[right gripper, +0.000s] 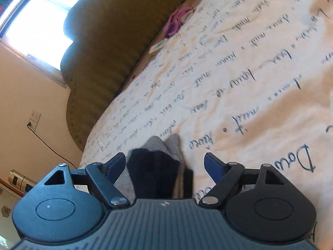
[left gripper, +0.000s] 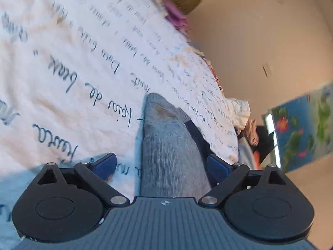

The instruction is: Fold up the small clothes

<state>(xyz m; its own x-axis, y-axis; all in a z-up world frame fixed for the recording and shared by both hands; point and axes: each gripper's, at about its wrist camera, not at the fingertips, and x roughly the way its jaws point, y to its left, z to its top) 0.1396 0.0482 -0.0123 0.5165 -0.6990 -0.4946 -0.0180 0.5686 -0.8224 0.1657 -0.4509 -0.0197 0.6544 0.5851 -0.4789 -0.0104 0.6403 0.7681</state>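
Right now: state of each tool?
Left tool: open, grey sock between the pads, not gripped.
Right tool: open, sock between the pads, not gripped.

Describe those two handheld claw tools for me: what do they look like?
Both look alike. The left gripper and the right gripper each have a ribbed dark-grey body with a small round marking, two rounded black housings, black link arms with silver pins, and two blue fingers. No cables, hands or sleeves show.

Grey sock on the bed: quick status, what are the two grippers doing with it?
Left gripper open, grey sock between its fingers, not pinched. Right gripper open over the sock's dark end. Sock lies on the bedspread. Nothing in the way.
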